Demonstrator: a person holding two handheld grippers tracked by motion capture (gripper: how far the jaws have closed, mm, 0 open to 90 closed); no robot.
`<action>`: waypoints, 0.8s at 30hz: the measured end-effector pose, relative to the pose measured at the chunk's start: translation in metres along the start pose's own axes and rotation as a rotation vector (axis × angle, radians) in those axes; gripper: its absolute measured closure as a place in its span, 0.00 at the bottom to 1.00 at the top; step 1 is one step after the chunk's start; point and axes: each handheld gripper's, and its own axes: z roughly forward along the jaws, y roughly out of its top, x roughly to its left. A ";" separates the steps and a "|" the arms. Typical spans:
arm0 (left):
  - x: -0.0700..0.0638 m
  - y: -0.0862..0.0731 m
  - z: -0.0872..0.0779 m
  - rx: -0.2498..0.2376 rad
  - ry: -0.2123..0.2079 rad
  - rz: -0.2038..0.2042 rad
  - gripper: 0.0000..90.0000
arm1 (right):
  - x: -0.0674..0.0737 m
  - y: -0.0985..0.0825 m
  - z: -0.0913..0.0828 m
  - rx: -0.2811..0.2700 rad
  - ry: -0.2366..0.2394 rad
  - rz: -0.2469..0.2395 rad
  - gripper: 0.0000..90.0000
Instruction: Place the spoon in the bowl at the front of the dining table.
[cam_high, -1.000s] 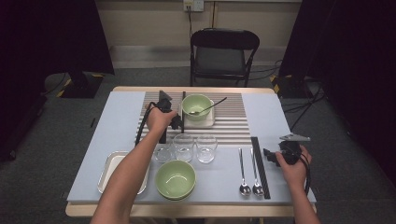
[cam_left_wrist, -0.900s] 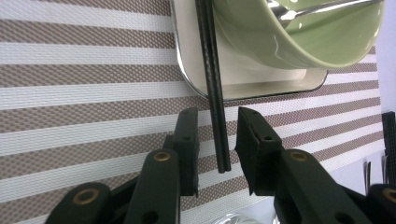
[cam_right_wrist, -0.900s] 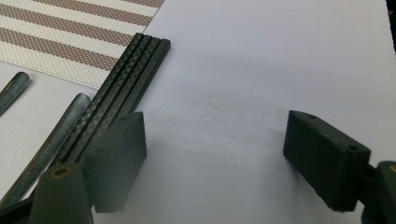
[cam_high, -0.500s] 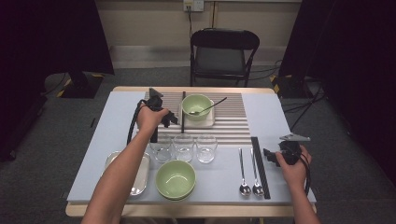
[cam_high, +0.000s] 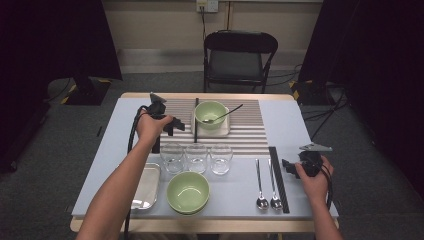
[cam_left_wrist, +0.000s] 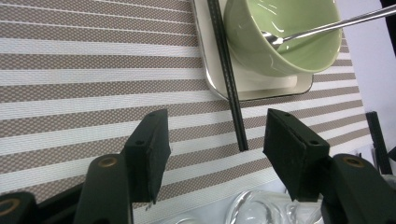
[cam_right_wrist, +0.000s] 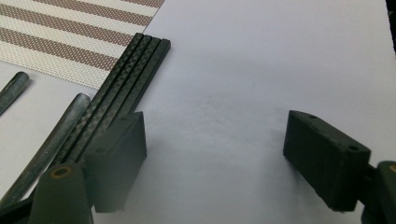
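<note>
My left gripper (cam_high: 176, 128) hovers over the striped placemat (cam_high: 250, 131), left of a white plate (cam_high: 223, 131). Its jaws have just been opening and are open with nothing between them. In the left gripper view a single black chopstick (cam_left_wrist: 229, 79) lies along the plate's edge (cam_left_wrist: 261, 88), its end just ahead of the left gripper (cam_left_wrist: 215, 135). A green bowl (cam_left_wrist: 289, 42) with a spoon (cam_left_wrist: 327, 28) in it sits on that plate. My right gripper (cam_high: 287, 166) rests open at the front right, beside several black chopsticks (cam_right_wrist: 130, 79).
Three glasses (cam_high: 196, 156) stand in a row below the placemat. A second green bowl (cam_high: 188, 191) and a metal tray (cam_high: 145, 187) sit near the front edge. Two spoons (cam_high: 266, 186) lie left of the chopsticks (cam_high: 279, 180). A folding chair (cam_high: 240, 55) stands behind the table.
My left gripper has drawn left, away from the chopstick beside the plate, and its jaws have widened. The right hand has stayed put.
</note>
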 end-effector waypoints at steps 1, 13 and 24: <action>0.000 0.000 -0.001 -0.003 0.005 -0.003 0.45 | 0.000 0.000 0.000 0.000 0.000 0.000 0.23; 0.004 -0.003 -0.008 -0.015 0.002 0.009 0.40 | 0.000 0.000 0.000 0.001 0.002 0.001 0.22; 0.005 -0.005 -0.014 -0.026 0.002 0.010 0.39 | 0.000 0.000 0.000 0.002 0.003 0.002 0.22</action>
